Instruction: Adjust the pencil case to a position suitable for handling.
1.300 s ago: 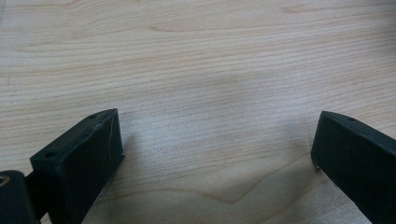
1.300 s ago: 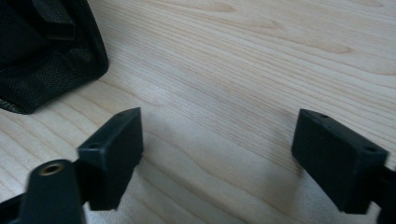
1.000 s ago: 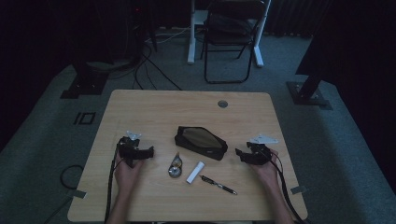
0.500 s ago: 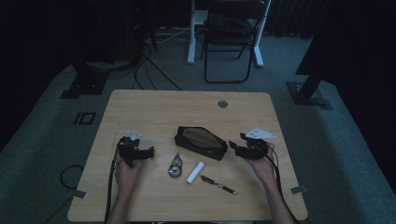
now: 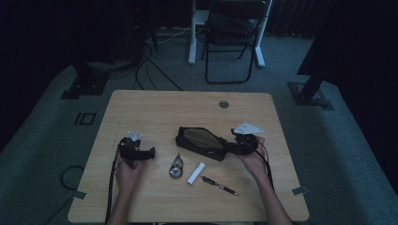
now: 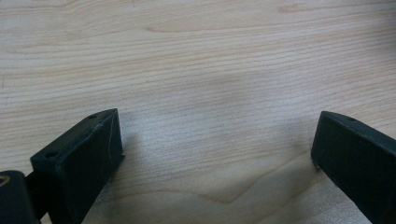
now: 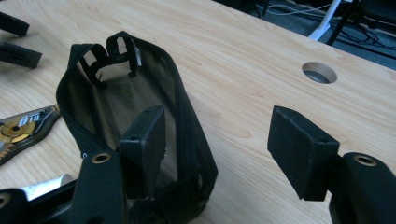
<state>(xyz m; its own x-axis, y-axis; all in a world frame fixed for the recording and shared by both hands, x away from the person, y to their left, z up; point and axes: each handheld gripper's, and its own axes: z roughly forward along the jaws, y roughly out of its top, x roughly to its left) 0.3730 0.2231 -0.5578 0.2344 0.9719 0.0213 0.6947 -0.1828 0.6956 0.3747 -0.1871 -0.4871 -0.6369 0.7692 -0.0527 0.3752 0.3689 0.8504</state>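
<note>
Pouch (image 5: 201, 142), black mesh and lying open-mouthed near the middle of the table (image 5: 155, 108), is what your right gripper (image 7: 224, 149) is closing in on: its jaws stand wide, one already at the near rim, the other over bare wood. This looks like the reach before a grip, so you'd next straddle that rim and squeeze. Your left gripper (image 6: 210, 154) rests wide open over bare table, well apart, with the tape dispenser (image 5: 176, 166), white tube (image 5: 196, 173) and pen (image 5: 219, 185) lying just in front of the pouch.
</note>
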